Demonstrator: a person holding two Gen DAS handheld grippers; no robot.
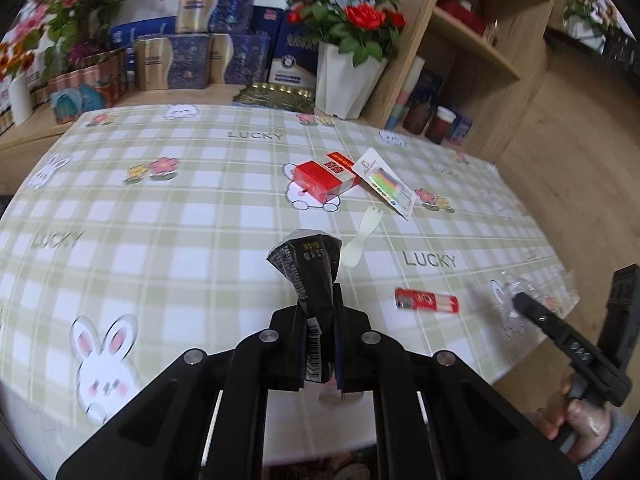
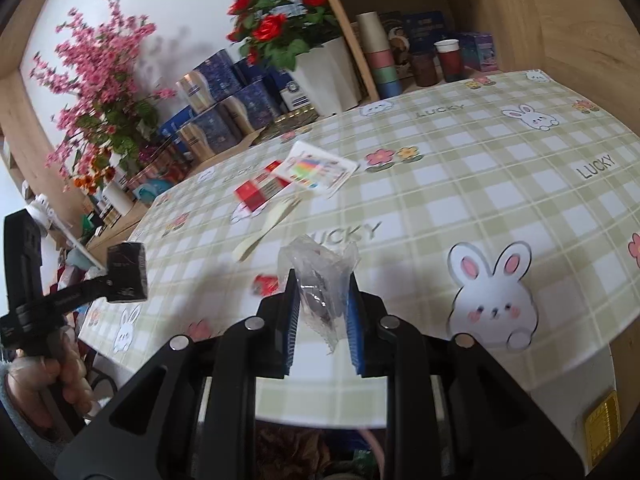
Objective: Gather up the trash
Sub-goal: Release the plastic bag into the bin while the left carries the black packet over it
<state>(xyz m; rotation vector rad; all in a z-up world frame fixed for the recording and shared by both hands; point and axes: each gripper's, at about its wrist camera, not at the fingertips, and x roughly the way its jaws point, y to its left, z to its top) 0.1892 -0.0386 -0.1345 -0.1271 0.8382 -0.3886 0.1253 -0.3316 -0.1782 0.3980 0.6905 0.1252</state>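
My left gripper [image 1: 318, 312] is shut on a crushed black carton [image 1: 308, 268] and holds it above the near edge of the table; the carton also shows in the right wrist view [image 2: 127, 278]. My right gripper [image 2: 322, 300] is shut on a crumpled clear plastic wrapper [image 2: 320, 276], also above the near edge. On the checked tablecloth [image 1: 200, 200] lie a red box [image 1: 326, 176], a card of coloured candles [image 1: 386, 184], a pale plastic spork [image 1: 360, 240] and a small red tube [image 1: 426, 301].
Blue and gold boxes [image 1: 200, 56], a white vase of red roses [image 1: 344, 80] and pink flowers [image 2: 100, 92] stand along the back. A wooden shelf [image 1: 472, 48] with cups and jars stands at the right rear corner.
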